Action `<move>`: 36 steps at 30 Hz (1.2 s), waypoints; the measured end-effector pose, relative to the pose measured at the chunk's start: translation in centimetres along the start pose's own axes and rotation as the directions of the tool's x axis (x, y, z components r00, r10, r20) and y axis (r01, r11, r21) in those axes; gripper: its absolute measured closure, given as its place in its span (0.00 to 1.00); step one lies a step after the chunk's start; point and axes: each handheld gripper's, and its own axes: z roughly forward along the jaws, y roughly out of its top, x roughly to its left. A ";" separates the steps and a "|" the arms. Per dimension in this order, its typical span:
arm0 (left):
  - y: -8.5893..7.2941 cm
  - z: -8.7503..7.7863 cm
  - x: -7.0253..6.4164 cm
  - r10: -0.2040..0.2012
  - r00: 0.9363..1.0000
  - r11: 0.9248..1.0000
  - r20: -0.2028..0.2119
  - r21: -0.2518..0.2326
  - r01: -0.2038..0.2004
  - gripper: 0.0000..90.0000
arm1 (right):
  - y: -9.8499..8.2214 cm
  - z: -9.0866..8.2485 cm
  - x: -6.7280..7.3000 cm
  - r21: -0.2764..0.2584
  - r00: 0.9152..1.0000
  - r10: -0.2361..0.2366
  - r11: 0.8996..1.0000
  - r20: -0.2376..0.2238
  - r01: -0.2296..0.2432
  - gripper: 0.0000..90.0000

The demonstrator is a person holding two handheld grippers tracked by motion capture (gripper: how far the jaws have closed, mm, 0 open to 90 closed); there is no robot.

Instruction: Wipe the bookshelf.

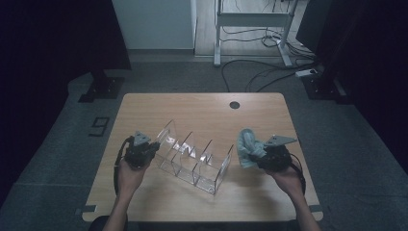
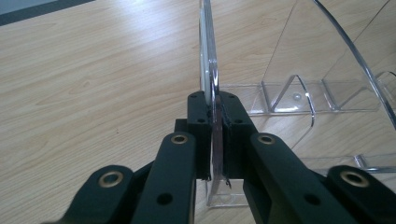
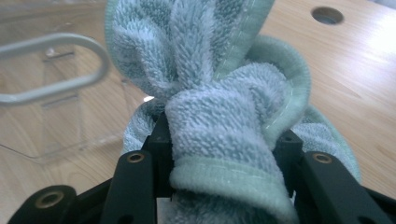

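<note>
2 grips set: left gripper (image 2: 215, 135) pinches the clear rack's (image 1: 192, 156) end wall, right gripper (image 3: 219, 140) clamps the bunched towel (image 3: 210, 79); wiping or loading the rack looks not yet started.

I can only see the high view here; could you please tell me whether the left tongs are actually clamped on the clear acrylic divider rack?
Observer: Yes. In the left gripper view the left tongs are shut on one thin upright end panel of the clear acrylic divider rack.
Operator: Thank you. And is the pale green terry towel really gripped on the right?
Observer: It is. In the right gripper view the right tongs are shut on a bunched fold of the pale green terry towel.
Operator: Is the towel touching the rack?
Observer: In the right gripper view the rack's rounded panel edge stands apart from the towel, off to one side.
</note>
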 end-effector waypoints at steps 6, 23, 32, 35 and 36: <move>0.1 0.1 0.0 -0.003 1.000 1.000 0.003 0.001 0.003 0.95 | 1.1 1.2 1.6 -0.015 0.999 -0.042 0.999 -0.016 0.042 0.61; 0.1 0.3 -0.2 -0.021 1.000 1.000 -0.021 -0.008 0.021 0.95 | 2.1 2.3 3.8 -0.036 0.994 -0.113 0.993 -0.013 0.112 0.62; 0.0 0.4 -0.3 -0.025 0.999 1.000 -0.028 -0.008 0.025 0.95 | 2.0 1.8 4.7 -0.044 0.990 -0.133 0.990 -0.039 0.131 0.62; 0.0 0.4 -0.3 -0.026 0.999 1.000 -0.030 -0.010 0.026 0.95 | 1.9 1.6 5.2 -0.045 0.989 -0.139 0.990 -0.053 0.136 0.62; 0.0 0.4 -0.3 -0.026 0.999 1.000 -0.030 -0.011 0.025 0.95 | 1.9 1.6 5.4 -0.046 0.988 -0.141 0.989 -0.059 0.139 0.62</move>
